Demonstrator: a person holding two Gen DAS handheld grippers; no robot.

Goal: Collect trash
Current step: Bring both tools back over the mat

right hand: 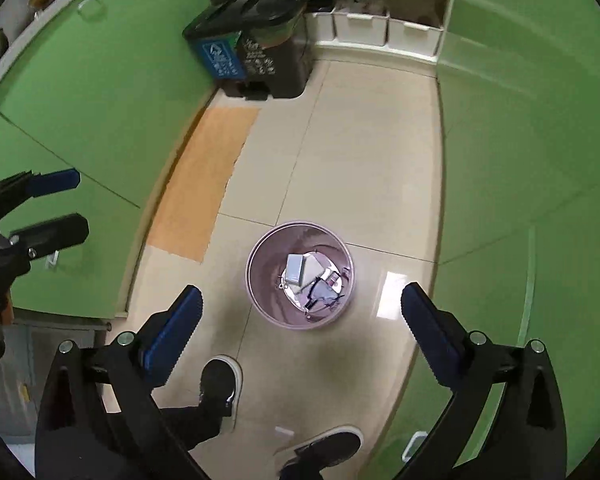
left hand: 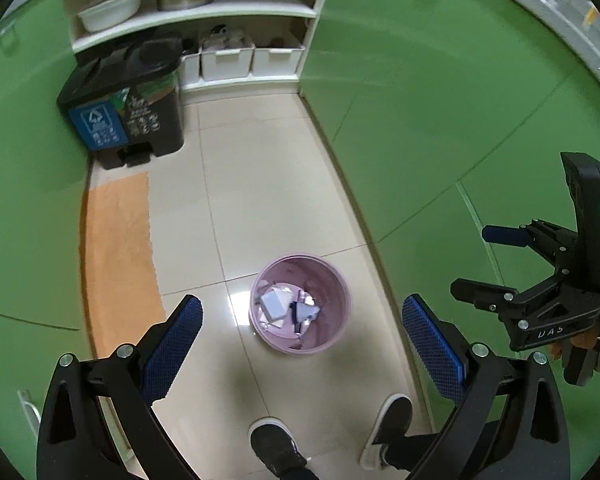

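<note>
Where cream floor tiles (right hand: 340, 152) meet green cabinets (right hand: 520, 140), pink bin (right hand: 260, 300), orange mat (right hand: 204, 176), both tongs apart, empty.

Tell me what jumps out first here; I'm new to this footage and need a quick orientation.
A pale pink wastebasket stands on the beige tiled floor, holding white paper scraps and dark bits. At the far end, a black two-compartment pedal bin with a blue recycling label sits against the green cabinets, an orange mat before it. Both tools, left and right, hang open and empty above the basket.
</note>
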